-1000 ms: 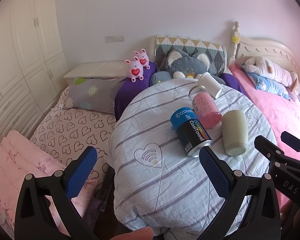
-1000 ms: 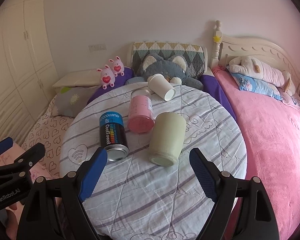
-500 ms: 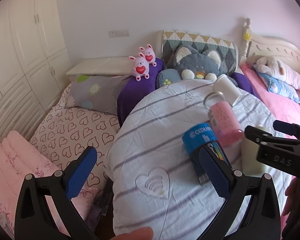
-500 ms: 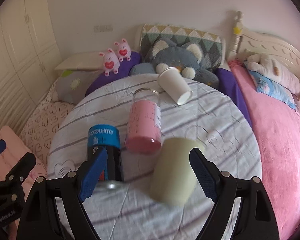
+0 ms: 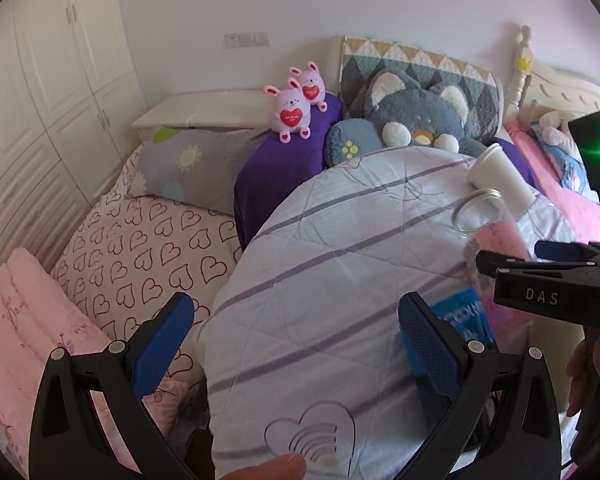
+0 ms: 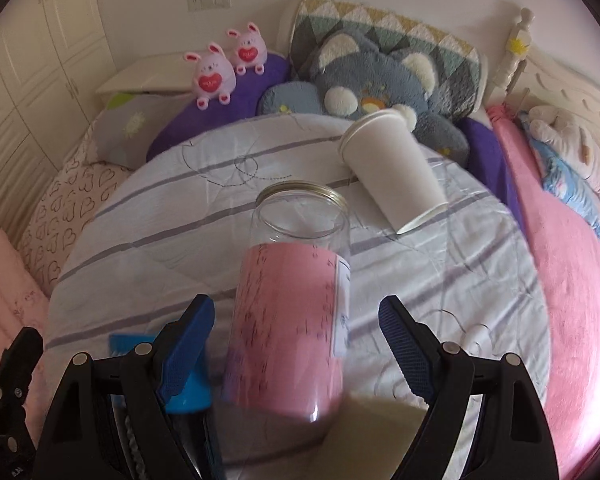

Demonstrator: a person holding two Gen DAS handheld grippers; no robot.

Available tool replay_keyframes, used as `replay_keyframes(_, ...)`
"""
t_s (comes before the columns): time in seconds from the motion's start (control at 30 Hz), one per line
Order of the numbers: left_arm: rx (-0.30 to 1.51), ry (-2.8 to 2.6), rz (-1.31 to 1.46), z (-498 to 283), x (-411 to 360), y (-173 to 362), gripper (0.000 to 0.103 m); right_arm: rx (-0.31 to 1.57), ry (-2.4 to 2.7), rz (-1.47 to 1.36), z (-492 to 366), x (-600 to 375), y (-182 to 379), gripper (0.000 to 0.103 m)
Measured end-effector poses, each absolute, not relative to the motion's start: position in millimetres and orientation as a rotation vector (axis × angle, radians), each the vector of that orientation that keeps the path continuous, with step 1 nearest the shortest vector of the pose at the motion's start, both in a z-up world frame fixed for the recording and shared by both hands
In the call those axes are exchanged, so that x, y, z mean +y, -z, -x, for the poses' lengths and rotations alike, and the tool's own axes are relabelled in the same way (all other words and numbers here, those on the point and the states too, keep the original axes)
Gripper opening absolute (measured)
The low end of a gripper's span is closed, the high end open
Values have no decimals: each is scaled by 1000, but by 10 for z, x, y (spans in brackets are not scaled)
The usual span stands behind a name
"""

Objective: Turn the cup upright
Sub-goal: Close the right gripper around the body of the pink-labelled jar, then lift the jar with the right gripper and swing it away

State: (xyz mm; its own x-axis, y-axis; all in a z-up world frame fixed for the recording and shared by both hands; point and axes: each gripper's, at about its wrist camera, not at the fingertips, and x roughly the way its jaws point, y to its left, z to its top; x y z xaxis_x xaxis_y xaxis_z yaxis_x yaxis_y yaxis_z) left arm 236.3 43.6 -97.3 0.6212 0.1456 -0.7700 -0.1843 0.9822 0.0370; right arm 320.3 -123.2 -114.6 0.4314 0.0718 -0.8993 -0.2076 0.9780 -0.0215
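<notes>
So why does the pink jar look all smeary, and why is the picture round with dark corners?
Right wrist view: the pink jar is close to the moving camera, so it smears; the white paper cup farther back stays sharp. Left wrist view: the jar and blue can are blurred too. Both views: the fisheye lens bends straight lines and leaves dark corners; the right edge glows pinkish from glare.

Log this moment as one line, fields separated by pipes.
right hand-held gripper: open, astride pink-labelled glass jar | jar: on its side | left hand-held gripper: open, idle | white paper cup: on its side, untouched
</notes>
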Motion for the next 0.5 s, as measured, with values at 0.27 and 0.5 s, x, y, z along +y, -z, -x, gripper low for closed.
replay_keyframes(0.27,919,-193,73,-2584,524,1162,103,1210,-202,96,-3412,-1284,1453,81)
replay_keyframes(0.5,927,-196,78,-2594,544,1168,103,1195,-238,35,-3429,-1357,1384,71)
